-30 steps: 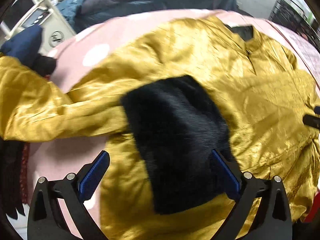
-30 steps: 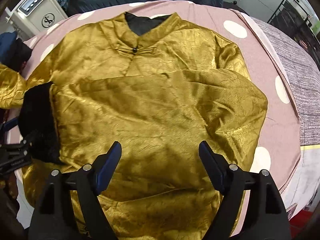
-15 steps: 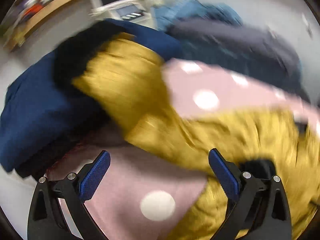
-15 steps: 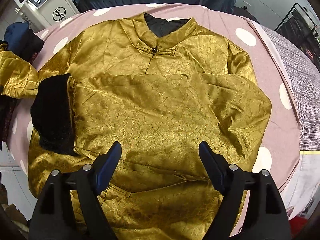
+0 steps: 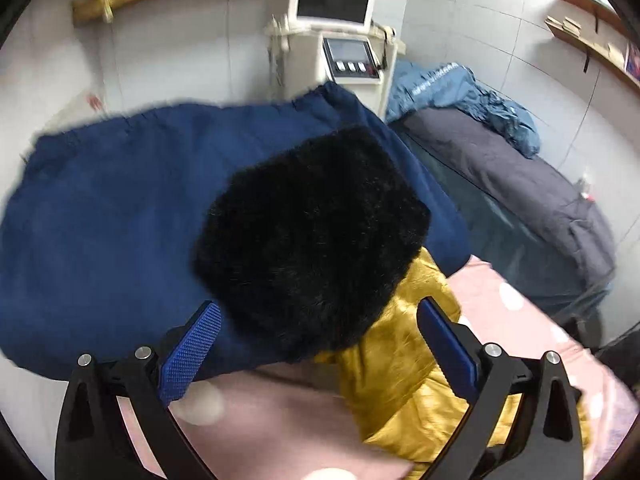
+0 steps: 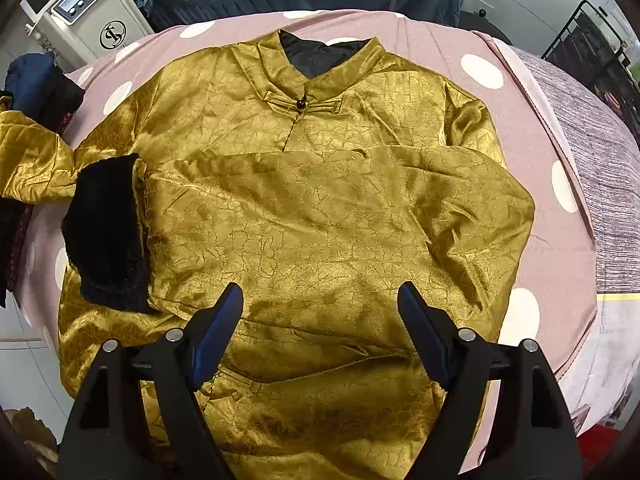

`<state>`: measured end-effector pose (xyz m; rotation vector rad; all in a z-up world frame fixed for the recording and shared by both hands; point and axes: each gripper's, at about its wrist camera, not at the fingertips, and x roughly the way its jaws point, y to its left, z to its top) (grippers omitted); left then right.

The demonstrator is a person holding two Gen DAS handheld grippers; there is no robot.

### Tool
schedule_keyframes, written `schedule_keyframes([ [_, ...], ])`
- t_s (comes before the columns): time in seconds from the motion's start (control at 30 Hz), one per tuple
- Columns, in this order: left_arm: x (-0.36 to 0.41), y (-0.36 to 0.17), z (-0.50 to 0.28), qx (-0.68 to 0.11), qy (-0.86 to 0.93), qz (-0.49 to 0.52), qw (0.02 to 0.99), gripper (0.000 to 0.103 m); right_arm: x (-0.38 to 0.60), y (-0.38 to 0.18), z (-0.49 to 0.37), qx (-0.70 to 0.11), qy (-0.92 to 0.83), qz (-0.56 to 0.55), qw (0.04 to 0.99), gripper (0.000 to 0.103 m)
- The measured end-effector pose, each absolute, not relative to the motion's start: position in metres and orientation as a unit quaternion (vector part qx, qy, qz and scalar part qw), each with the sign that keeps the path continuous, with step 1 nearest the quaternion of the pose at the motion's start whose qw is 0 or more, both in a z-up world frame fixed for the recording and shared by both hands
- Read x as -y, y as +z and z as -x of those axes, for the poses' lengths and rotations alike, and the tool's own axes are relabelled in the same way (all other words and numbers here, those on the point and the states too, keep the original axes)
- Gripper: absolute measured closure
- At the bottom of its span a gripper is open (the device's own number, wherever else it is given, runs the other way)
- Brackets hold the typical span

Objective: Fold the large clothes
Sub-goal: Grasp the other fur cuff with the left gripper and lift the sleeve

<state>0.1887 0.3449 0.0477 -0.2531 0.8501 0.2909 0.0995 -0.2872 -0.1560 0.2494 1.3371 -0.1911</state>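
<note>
A gold satin jacket (image 6: 320, 208) lies front up on a pink dotted bedspread (image 6: 480, 68). Its right sleeve is folded across the chest, with the black fur cuff (image 6: 106, 232) at the jacket's left edge. The other sleeve (image 6: 28, 160) stretches off the left side of the bed. In the left wrist view that sleeve (image 5: 400, 360) ends in a black fur cuff (image 5: 312, 240) lying on a navy garment (image 5: 112, 220). My left gripper (image 5: 320, 348) is open and empty just short of this cuff. My right gripper (image 6: 320, 332) is open and empty above the jacket's lower front.
A white machine with a screen (image 5: 336, 40) stands beyond the navy garment. A second bed with grey and blue bedding (image 5: 500, 168) lies to the right. A grey blanket (image 6: 592, 152) covers the bed's right side. A black rack (image 6: 592, 52) stands at the far right.
My left gripper has swung left, from over the folded sleeve's cuff to the other sleeve's cuff on the navy garment. My right gripper has pulled back slightly. Both stay open.
</note>
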Motion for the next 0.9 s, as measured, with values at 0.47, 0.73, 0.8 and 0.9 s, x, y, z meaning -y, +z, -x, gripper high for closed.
schedule_keyframes([
  [0.47, -0.259, 0.053, -0.193, -0.392, 0.06, 0.03, 0.917, 0.081, 0.301, -0.152, -0.091, -0.606, -0.116, -0.133, 0.776, 0.024],
  [0.73, -0.137, 0.06, -0.166, -0.371, -0.087, -0.06, 0.922, 0.083, 0.3, -0.147, -0.09, -0.599, -0.116, -0.129, 0.782, 0.024],
  [0.8, -0.103, 0.05, -0.151, -0.377, -0.126, -0.088, 0.913, 0.083, 0.304, -0.146, -0.089, -0.597, -0.12, -0.133, 0.782, 0.024],
  [0.9, -0.054, 0.026, -0.131, -0.397, -0.187, -0.121, 0.891, 0.083, 0.308, -0.147, -0.085, -0.597, -0.126, -0.139, 0.78, 0.024],
])
